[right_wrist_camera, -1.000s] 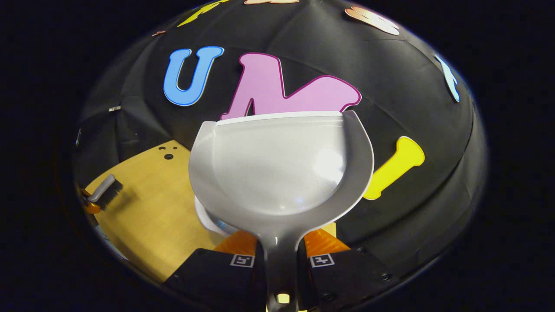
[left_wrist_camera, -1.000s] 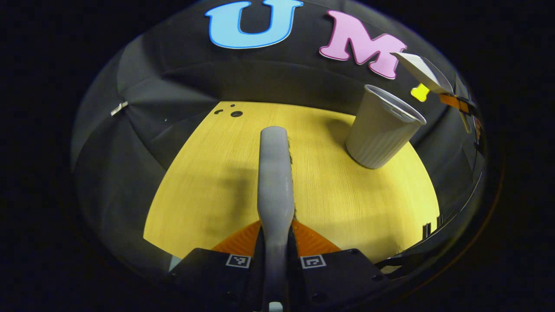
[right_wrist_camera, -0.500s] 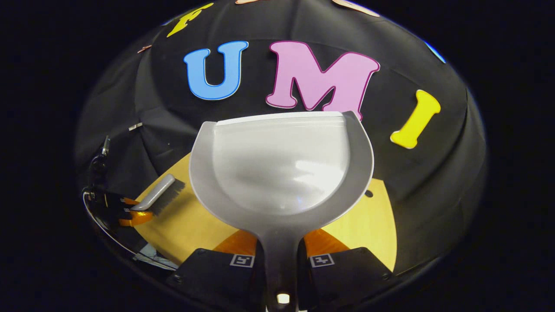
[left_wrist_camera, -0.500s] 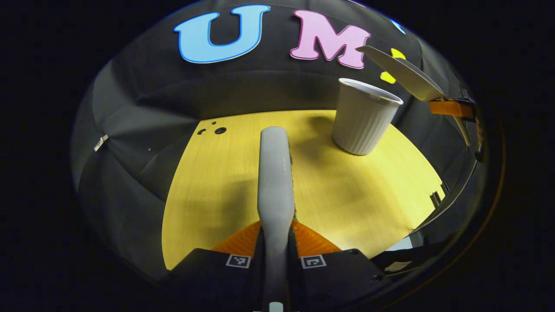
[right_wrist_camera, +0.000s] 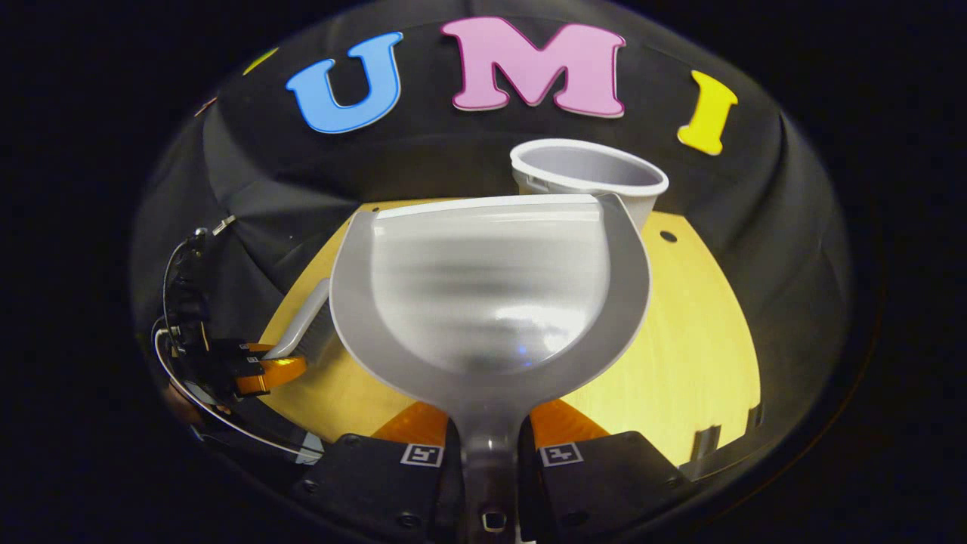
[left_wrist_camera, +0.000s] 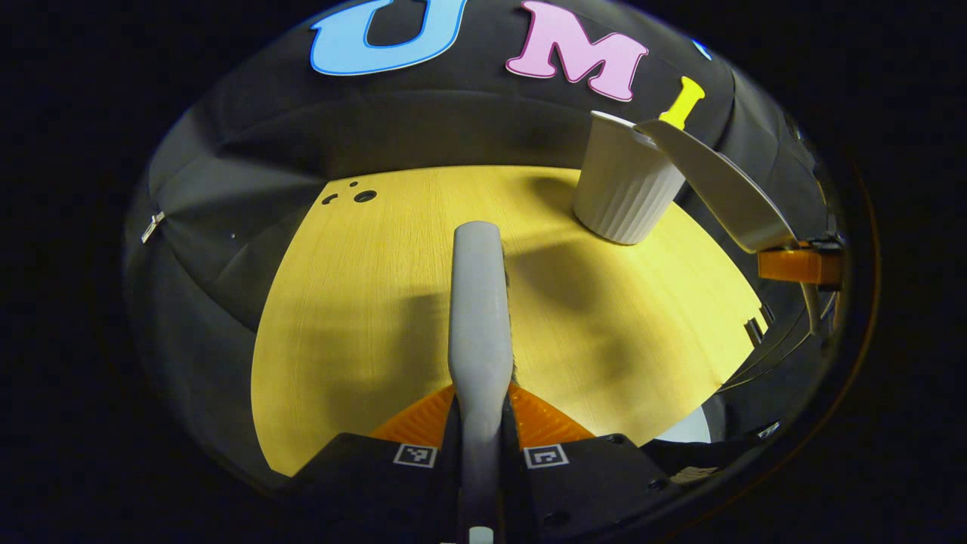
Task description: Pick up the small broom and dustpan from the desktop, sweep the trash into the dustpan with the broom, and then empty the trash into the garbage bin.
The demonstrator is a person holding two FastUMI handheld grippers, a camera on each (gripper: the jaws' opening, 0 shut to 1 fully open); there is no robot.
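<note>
- Broom point(left_wrist_camera: 479, 302) sits clamped in the left gripper point(left_wrist_camera: 480, 423), both fingers pinching its handle, the head reaching straight out ahead above the tabletop point(left_wrist_camera: 363, 317).
- Bristles run along the head's right side in the left gripper view, seen edge-on and hard to make out.
- Dustpan point(right_wrist_camera: 491, 295) is in the right gripper point(right_wrist_camera: 491, 453), fingers pressed on its handle from both sides, the scoop spreading wide in front of them, open face toward the camera.
- Nothing lies in the scoop, just a glossy highlight low down.
- Bin point(right_wrist_camera: 597, 177) stands near the tabletop's far edge, its rim peeking over the dustpan's front lip in the right gripper view.
- From the left gripper view, the bin point(left_wrist_camera: 623, 189) is at the far right of the tabletop, with the dustpan point(left_wrist_camera: 718, 189) tilted up beside it, lip touching or overlapping the rim; which one I cannot tell.
- Off to the left in the right gripper view, the left gripper point(right_wrist_camera: 264, 370) holds the broom point(right_wrist_camera: 306, 325) low over the tabletop's left edge.
</note>
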